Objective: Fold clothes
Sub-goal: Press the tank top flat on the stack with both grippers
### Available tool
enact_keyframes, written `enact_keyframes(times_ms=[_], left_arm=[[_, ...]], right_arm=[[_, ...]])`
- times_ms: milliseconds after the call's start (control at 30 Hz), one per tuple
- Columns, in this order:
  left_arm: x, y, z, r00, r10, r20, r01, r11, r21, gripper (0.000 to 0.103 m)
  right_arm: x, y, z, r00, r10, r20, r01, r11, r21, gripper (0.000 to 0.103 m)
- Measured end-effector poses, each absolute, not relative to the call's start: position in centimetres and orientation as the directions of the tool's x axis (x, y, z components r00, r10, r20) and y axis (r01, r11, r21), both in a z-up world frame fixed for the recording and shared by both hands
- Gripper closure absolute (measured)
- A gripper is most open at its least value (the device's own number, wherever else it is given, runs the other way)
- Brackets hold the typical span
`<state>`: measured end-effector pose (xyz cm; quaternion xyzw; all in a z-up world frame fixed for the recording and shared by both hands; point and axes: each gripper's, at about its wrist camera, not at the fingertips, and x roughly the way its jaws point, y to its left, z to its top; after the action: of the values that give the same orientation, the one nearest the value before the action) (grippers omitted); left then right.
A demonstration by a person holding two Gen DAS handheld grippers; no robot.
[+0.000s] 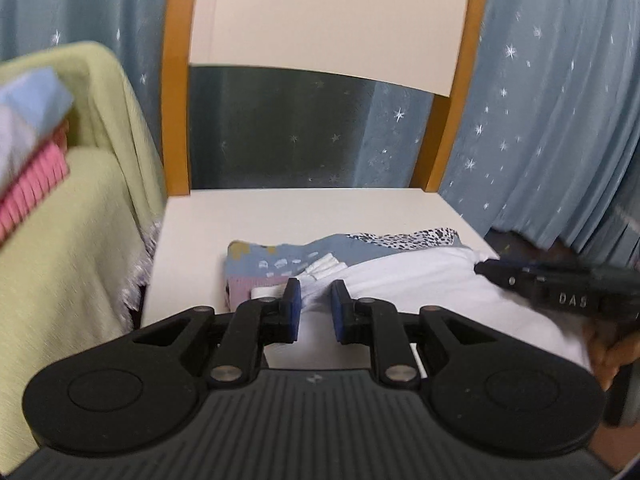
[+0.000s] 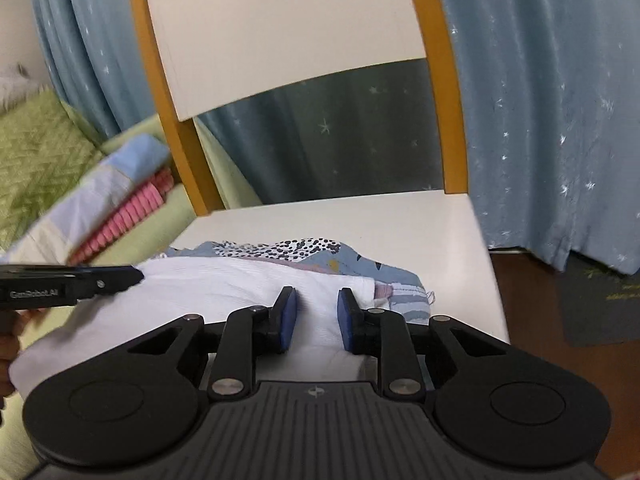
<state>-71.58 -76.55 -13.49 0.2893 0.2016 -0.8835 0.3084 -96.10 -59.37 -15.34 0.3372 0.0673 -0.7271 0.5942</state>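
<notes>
A white garment [image 1: 432, 280] lies on the white chair seat [image 1: 280, 216], on top of a blue patterned garment [image 1: 280, 260] with a black-dotted part. My left gripper [image 1: 316, 304] is open just above the white garment's near edge, nothing between its blue pads. My right gripper [image 2: 317, 312] is open over the white garment [image 2: 224, 292] too, with cloth below the gap but not pinched. Each gripper shows in the other's view: the right one [image 1: 560, 292] at the right, the left one [image 2: 72, 280] at the left.
The chair has an orange wooden frame [image 1: 174, 120] and a white backrest [image 1: 332, 20]. To the left stands a green-covered sofa [image 1: 60, 260] with a stack of folded clothes [image 1: 28, 152]. Blue star curtains [image 1: 560, 120] hang behind. A dark mat [image 2: 600, 300] lies on the floor at the right.
</notes>
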Motion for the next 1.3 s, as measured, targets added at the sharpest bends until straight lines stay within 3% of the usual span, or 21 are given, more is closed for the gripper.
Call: enact_keyframes(times_ms=[167,233,400,533,600,733,933,1133,1233,1300], left_arm=[[-71.6,-79.0,-12.7,-0.649,-0.352,-0.674,0.685,-0.655,-0.317,0.087],[-70.9,-79.3,-11.6,-0.660,-0.356,-0.661,0.699,-0.614,-0.367,0.088],[-68.8,-74.5,-8.5,-0.623,-0.451,-0.639,0.713,-0.662,-0.229,0.088],[-68.4,-69.1,-8.3,-0.548,-0.514,-0.660,0.726,-0.684,-0.071,0.081],[-69.1,-68.0,-9.4,-0.480,-0.534,-0.696,0.749,-0.663,-0.009,0.078],[-69.8,-68.3,-10.6,-0.401,-0.525,-0.751,0.795,-0.606,-0.001,0.077],[-70.3,-65.5,-8.4,-0.386,-0.583,-0.715,0.787,-0.613,0.074,0.074],[-70.9,-65.3,-10.4,-0.350,-0.585,-0.731,0.789,-0.605,0.106,0.068],[-70.5,-64.3,-9.8,-0.348,-0.606,-0.715,0.791,-0.600,0.124,0.066],[-70.0,-63.3,-8.9,-0.347,-0.612,-0.710,0.790,-0.599,0.130,0.059]], right_arm=[[-98.1,-59.7,-14.6,0.009,-0.802,-0.598,0.841,-0.318,0.438,0.080],[-98.8,-58.7,-13.6,-0.001,-0.822,-0.569,0.813,-0.332,0.479,0.079],[-95.3,-53.9,-10.9,-0.130,-0.879,-0.459,0.900,-0.298,0.317,0.073],[-91.4,-51.0,-10.7,-0.149,-0.888,-0.435,0.937,-0.267,0.225,0.070],[-90.2,-51.4,-11.6,-0.162,-0.871,-0.464,0.939,-0.281,0.200,0.060],[-89.4,-51.3,-11.4,-0.174,-0.860,-0.480,0.931,-0.302,0.204,0.061],[-88.1,-50.7,-10.8,-0.190,-0.854,-0.485,0.925,-0.321,0.203,0.060],[-87.4,-52.2,-13.5,-0.191,-0.791,-0.581,0.925,-0.344,0.164,0.058],[-86.8,-51.2,-12.6,-0.196,-0.809,-0.554,0.917,-0.351,0.189,0.053],[-86.4,-49.9,-11.4,-0.191,-0.828,-0.527,0.909,-0.352,0.225,0.041]])
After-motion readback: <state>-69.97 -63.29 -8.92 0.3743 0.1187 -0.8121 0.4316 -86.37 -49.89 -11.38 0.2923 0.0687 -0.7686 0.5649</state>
